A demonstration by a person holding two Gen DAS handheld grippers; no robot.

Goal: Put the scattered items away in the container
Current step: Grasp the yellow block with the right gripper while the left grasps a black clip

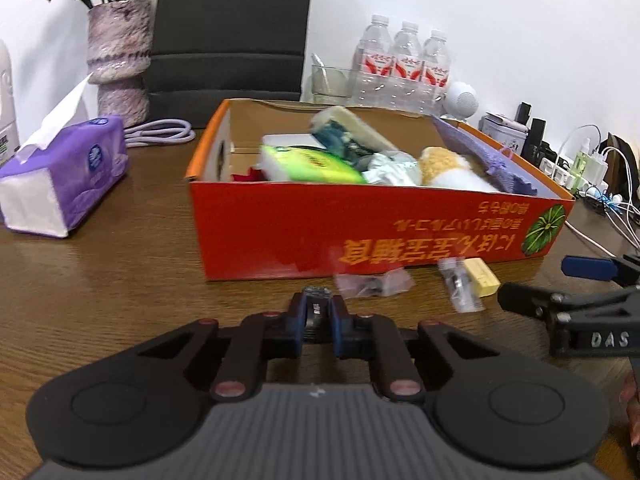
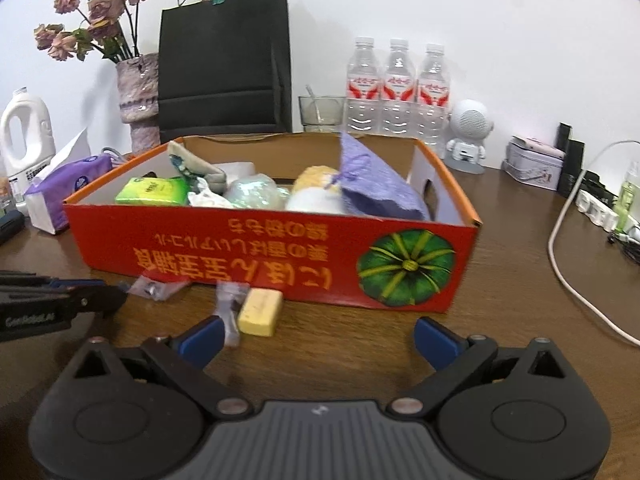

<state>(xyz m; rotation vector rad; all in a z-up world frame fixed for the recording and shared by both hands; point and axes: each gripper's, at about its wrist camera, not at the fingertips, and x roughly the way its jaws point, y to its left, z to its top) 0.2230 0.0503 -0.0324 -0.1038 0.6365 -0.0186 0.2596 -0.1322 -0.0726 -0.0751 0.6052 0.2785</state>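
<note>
An orange-red cardboard box stands mid-table, holding a green packet, a yellow-white plush, a purple pouch and other items. My left gripper is just in front of the box, shut on a small dark object. On the wood before the box lie two clear bags and a yellow block. My right gripper is open just short of the block, nothing between its pads.
A purple tissue pack, a vase of dried flowers and a black bag stand at the left and back. Water bottles, a small white speaker, a tin and white cables crowd the back right.
</note>
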